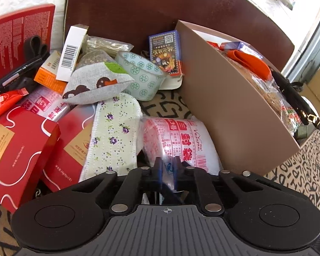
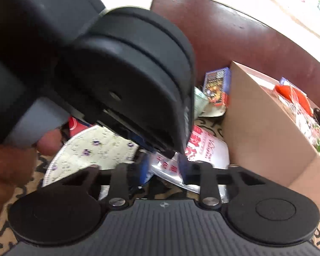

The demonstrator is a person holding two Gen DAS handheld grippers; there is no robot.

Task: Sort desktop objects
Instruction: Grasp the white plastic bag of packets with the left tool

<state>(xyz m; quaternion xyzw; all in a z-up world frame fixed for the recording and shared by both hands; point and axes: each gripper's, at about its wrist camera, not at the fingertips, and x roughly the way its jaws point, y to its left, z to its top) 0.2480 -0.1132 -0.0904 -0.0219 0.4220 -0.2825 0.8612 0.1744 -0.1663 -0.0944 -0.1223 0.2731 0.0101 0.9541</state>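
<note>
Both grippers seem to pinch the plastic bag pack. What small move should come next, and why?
Probably lift the bag pack slightly and carry it toward the box: the left gripper and right gripper both clamp its near edge, and the box stands open beside it.

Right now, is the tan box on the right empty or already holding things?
Already holding things. The tan box is open-topped, and an orange item, small packets and a black strap show above its wall.
</note>
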